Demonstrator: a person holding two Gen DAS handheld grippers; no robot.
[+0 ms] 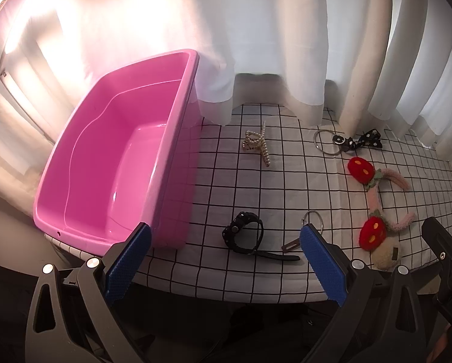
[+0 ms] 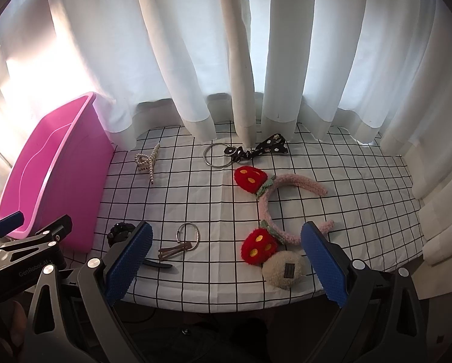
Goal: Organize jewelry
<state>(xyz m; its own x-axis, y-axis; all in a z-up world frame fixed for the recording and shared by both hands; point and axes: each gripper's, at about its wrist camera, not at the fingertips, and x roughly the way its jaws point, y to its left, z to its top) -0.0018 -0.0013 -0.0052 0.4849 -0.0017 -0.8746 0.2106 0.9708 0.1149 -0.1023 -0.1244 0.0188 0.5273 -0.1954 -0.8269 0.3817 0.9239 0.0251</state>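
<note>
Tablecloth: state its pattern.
The tablecloth is white with a thin black grid, clearest in the right wrist view.

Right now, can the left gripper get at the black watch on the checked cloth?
Probably yes. The left gripper is open, the black watch lies just ahead between its fingers, and nothing sits between them.

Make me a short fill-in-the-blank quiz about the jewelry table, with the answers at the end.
1. The pink tub holds ____ items.
2. The black watch lies on the checked cloth in front of the ____ gripper.
3. The fuzzy headband carries two red ____.
4. Both grippers, left and right, are ____.

Missing words: no; left; strawberries; open
</note>
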